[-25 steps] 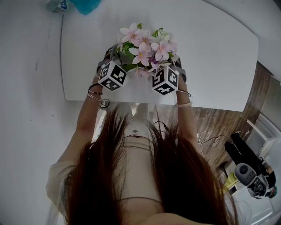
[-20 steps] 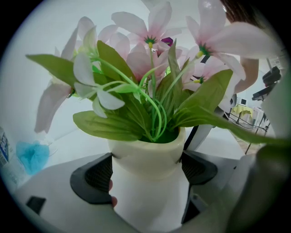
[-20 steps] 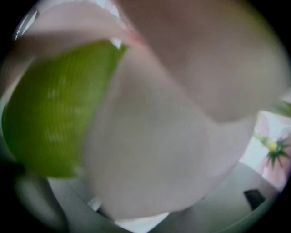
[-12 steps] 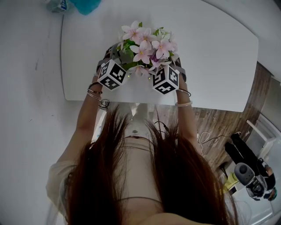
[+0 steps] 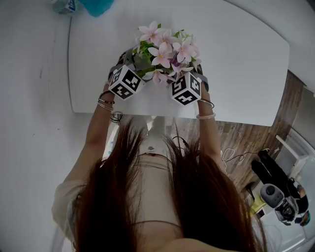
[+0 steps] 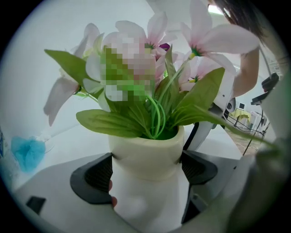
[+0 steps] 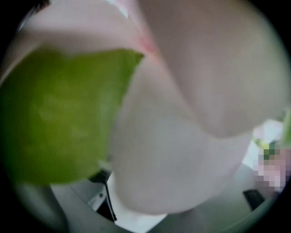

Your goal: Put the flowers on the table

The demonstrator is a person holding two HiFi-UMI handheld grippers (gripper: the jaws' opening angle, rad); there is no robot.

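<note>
Flowers (image 5: pixel 165 47), pink and white with green leaves, stand in a cream pot (image 6: pixel 148 152) held over the near part of a white surface (image 5: pixel 236 59). No view shows whether the pot's base touches it. The left gripper (image 6: pixel 148 170) is clamped on the pot, one dark ribbed jaw pressed against each side just under the rim, and a fingertip (image 6: pixel 112 193) shows beside the left-hand jaw. The right gripper (image 5: pixel 196 74) sits at the other side of the bunch. Its own view is filled by a blurred pale petal (image 7: pixel 182 136) and a green leaf (image 7: pixel 54 113) right against the lens, so I cannot tell how its jaws stand or whether they touch the pot. From the head view both marker cubes (image 5: pixel 125 82) face up toward the camera, close under the blooms.

The surface is plain white with rounded corners. At its far left corner lies a teal object (image 5: pixel 96 6) with a clear wrapped item (image 5: pixel 64 5) just beside it. To the right of the surface the floor (image 5: pixel 251 133) is wood-patterned, with a thin pale cable (image 5: pixel 236 155) looped on it. Farther right, near the picture's lower corner, stands dark equipment with a grey rounded part (image 5: pixel 269 193). Left of the surface the ground is pale grey.
</note>
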